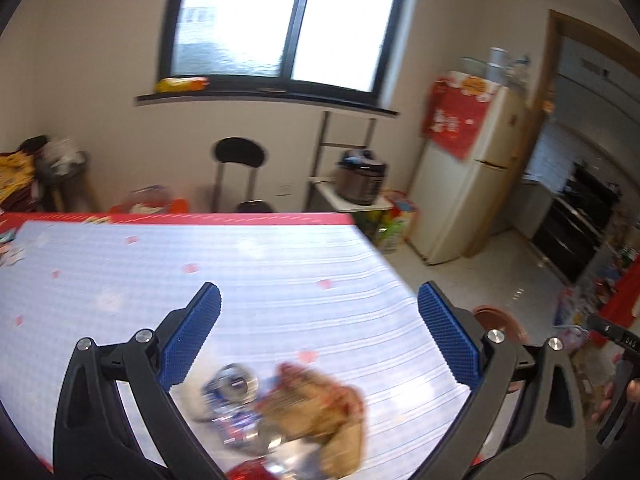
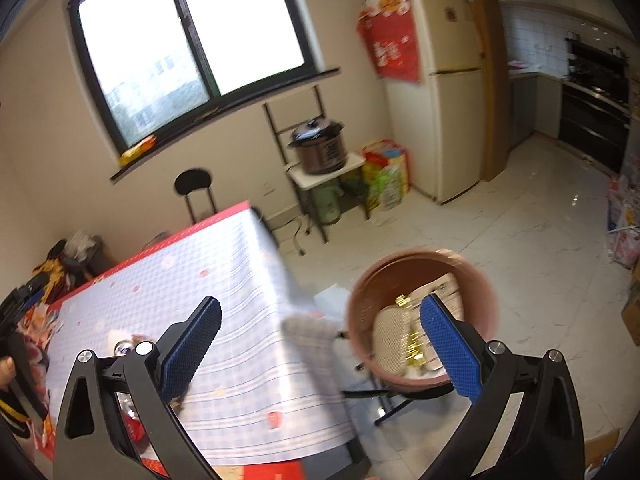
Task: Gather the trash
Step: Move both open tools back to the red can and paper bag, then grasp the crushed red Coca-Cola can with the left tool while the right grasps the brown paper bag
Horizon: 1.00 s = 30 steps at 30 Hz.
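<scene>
Though blurred, crumpled brown-and-silver wrapper trash (image 1: 280,412) low between wide-spread left gripper (image 1: 318,312) fingers — untouched; right gripper (image 2: 320,320) likewise agape, beside round terracotta-brown plastic bin (image 2: 486,304).

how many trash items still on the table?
2 clearly: a crushed blue can and a tan crumpled wrapper, touching, near the left tongs. A red item at the frame edge may be a third; others could be hidden.

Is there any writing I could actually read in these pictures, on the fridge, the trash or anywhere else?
"DAS": white letters on the right gripper, cut off at the frame edge.
Red poster on the fridge: white characters, too blurred to read.
Crushed can on the table: print blurred.
Paper in the bin: too small.
</scene>
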{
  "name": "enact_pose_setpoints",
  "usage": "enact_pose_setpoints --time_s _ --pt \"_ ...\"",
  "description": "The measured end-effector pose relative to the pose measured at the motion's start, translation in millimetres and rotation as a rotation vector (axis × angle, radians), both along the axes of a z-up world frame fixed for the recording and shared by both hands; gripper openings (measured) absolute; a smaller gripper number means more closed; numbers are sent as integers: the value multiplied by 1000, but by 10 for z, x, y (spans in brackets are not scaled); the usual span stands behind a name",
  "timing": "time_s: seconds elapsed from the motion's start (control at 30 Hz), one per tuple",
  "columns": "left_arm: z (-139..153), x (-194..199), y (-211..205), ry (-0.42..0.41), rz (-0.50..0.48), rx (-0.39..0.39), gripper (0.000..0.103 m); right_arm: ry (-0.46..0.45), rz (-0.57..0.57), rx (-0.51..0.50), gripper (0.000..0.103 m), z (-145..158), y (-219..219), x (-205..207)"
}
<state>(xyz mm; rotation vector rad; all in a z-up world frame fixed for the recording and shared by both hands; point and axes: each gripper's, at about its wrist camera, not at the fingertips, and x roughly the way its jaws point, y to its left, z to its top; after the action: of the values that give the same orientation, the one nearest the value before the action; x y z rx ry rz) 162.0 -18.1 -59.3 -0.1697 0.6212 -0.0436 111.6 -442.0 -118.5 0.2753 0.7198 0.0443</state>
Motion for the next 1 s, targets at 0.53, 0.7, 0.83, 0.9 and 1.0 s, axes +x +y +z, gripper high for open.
enact_pose_setpoints --time_s 0.53,0.7,0.83,0.9,1.0 --pt "-1392 -1296 1166 327 186 -244 95 153 345 0 98 -535 1907 242" --pt "-1616 -1330 1026 397 127 -303 84 182 429 -12 98 -606 2310 172" --pt "-1785 -1254 898 468 84 -332 69 203 471 -29 98 -671 2491 99" --pt "-1870 -1223 827 502 59 -354 64 210 472 -37 98 -700 2519 51" --pt "-1954 -1182 741 531 44 -378 64 221 463 -28 98 -748 2506 -22"
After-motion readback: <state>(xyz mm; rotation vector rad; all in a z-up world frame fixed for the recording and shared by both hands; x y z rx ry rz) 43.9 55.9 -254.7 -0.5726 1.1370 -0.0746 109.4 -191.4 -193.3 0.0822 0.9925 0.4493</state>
